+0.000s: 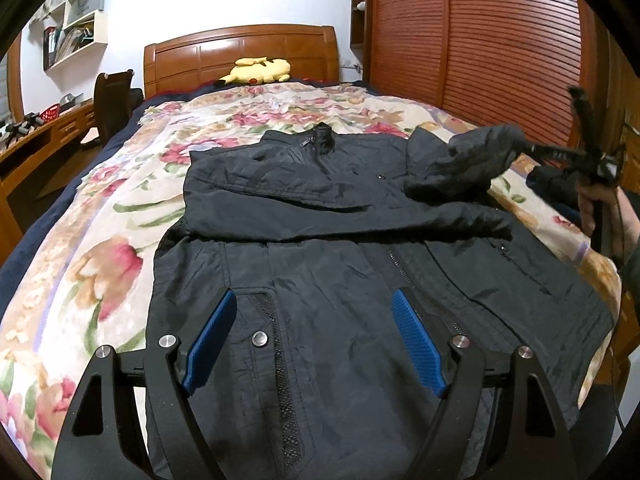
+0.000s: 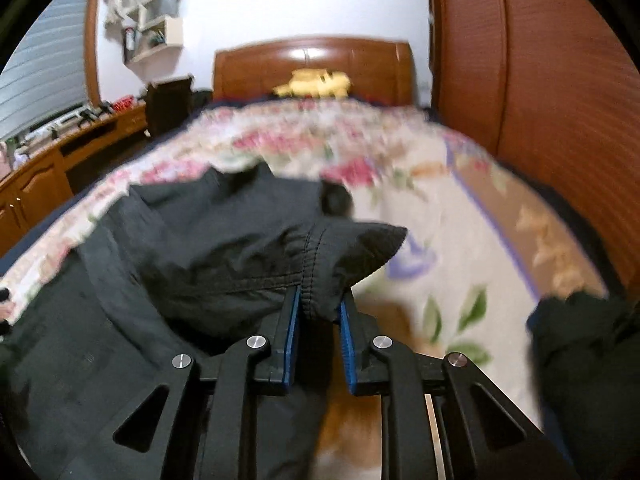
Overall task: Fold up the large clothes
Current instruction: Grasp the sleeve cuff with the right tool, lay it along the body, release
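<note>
- The black jacket (image 1: 360, 280) lies front-up on the flowered bedspread (image 1: 100, 240), collar toward the wooden headboard (image 1: 240, 54), with 1 sleeve already folded across the chest.
- The right claw (image 2: 319, 312) has pinched its blue pads onto the cuff (image 2: 316, 280) of the other sleeve (image 1: 460, 164), lifting it clear of the bed.
- The left claw (image 1: 316, 344) hovers over the jacket's hem, jaws wide apart, gripping nothing.
- The cloth looks like thin, slightly shiny woven shell: soft, limp, probably slippery, likely bulky rather than heavy.
- I'd judge the stitched cuff and hem the safest holds; smooth panels may slide out.
- Zips, a metal snap and mesh pocket trim add stiff spots that could resist creasing.
</note>
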A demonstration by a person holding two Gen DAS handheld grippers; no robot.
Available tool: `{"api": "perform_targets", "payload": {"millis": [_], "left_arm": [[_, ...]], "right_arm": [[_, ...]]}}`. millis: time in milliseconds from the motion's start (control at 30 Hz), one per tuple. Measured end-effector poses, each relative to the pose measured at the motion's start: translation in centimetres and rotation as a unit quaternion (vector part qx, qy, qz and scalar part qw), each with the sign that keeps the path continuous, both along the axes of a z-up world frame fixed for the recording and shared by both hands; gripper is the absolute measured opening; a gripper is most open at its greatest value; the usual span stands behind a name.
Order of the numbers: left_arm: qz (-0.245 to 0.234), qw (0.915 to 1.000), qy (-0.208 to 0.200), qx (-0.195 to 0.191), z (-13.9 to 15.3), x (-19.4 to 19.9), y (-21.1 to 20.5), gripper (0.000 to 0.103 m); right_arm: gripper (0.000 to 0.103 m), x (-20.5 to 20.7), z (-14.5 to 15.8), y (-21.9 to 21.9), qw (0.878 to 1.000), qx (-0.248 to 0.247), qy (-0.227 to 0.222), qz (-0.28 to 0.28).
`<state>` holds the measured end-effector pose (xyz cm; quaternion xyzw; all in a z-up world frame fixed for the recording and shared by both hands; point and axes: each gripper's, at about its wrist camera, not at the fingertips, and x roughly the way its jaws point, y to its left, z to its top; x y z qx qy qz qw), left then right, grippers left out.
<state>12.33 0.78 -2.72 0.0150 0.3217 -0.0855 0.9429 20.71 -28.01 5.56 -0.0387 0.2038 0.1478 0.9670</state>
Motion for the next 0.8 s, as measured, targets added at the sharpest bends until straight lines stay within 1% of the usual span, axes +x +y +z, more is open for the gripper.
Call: {"api": "perform_targets", "payload": {"millis": [100, 200, 300, 367, 433, 533, 633, 733, 800], "left_arm": [[-0.002, 1.0, -0.004, 0.003, 0.2, -0.4, 0.0, 0.081], [-0.001, 1.0, -0.008, 0.001, 0.5, -0.9, 0.3, 0.081], [0.003, 0.9999, -0.012, 0.0, 0.9, -1.4, 0.9, 0.081], [0.01, 0.9998, -0.016, 0.001, 1.2, -1.9, 1.4, 0.081], [0.017, 0.9997, -0.019, -0.002, 1.4, -2.3, 2.3, 0.081], [0.03, 0.9993, -0.02, -0.007, 1.6, -2.6, 3.5, 0.081], [0.04, 0.9989, -0.022, -0.012, 1.8, -2.9, 4.5, 0.081], [0.046, 0.9986, -0.024, -0.011, 1.8, -3.1, 5.1, 0.081], [0.049, 0.9985, -0.023, -0.012, 1.7, -3.2, 5.2, 0.081]], "right_arm": [[0.018, -2.2, 2.5, 1.5, 0.999, -0.008, -0.034, 0.018], [0.017, -4.8, 3.9, 3.1, 0.997, -0.017, -0.057, 0.042], [0.017, -6.6, 5.3, 5.8, 0.994, -0.03, -0.077, 0.07], [0.016, -7.7, 5.7, 6.8, 0.991, -0.041, -0.082, 0.093], [0.016, -9.0, 6.8, 8.9, 0.987, -0.053, -0.087, 0.127], [0.016, -11.2, 8.2, 10.6, 0.98, -0.062, -0.1, 0.159], [0.016, -11.2, 9.1, 11.4, 0.976, -0.061, -0.098, 0.184], [0.016, -11.3, 9.1, 12.3, 0.973, -0.067, -0.085, 0.202], [0.016, -9.7, 8.7, 11.8, 0.973, -0.073, -0.068, 0.209]]}}
